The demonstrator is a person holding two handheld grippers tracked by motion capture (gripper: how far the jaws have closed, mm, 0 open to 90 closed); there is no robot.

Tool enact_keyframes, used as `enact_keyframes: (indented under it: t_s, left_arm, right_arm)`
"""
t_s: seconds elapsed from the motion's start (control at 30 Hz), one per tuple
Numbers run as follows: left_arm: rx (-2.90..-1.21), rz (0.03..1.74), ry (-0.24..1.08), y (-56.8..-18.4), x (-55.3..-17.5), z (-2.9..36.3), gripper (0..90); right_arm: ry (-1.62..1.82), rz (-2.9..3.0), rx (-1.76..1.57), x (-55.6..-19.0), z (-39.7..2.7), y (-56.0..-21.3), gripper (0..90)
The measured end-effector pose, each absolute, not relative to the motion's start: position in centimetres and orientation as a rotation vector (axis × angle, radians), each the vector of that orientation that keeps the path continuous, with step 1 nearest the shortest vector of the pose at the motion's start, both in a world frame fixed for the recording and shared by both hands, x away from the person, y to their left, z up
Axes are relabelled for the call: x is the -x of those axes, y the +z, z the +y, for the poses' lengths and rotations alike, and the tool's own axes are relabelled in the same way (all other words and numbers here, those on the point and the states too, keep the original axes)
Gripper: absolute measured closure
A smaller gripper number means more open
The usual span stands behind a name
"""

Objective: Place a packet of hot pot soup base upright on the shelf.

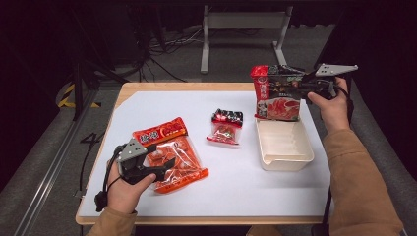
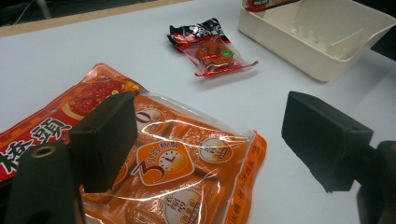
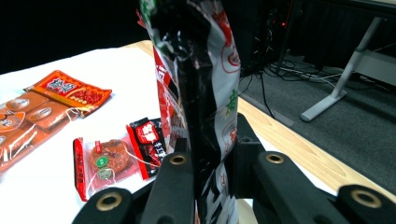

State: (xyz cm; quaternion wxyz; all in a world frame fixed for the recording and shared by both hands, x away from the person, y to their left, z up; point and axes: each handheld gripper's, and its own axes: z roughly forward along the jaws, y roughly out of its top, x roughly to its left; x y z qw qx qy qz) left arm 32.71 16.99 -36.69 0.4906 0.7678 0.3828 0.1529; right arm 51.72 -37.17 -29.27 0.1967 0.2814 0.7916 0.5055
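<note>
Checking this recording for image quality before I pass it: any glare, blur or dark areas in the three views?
High view: the white table top is evenly lit, the room behind nearly black, the image soft. Left gripper view: glare streaks cross the orange snack bag; the near black pads are slightly soft. Right gripper view: the held red-and-black pouch looms close and shiny, with a black background at left.

Between the black fingers of the right gripper stands a glossy red, black and white food bag with green patches and a picture of red slices on its front. Under the black fingers of the left gripper lies an orange packet, clear-windowed, with round orange-and-white badges and a red header. Beyond those fingers lies a small red-and-black snack pouch and a plain cream tray. The tabletop is white, wood-edged.
</note>
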Motion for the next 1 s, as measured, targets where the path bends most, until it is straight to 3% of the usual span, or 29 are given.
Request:
enact_keyframes:
  t_s: [1.0]
  left_arm:
    - [-1.869,0.907,0.354,-36.7,-33.4,16.9,19.3]
  right_arm:
    - [1.355,2.232,-0.967,-52.0,-37.3,-33.1,73.3]
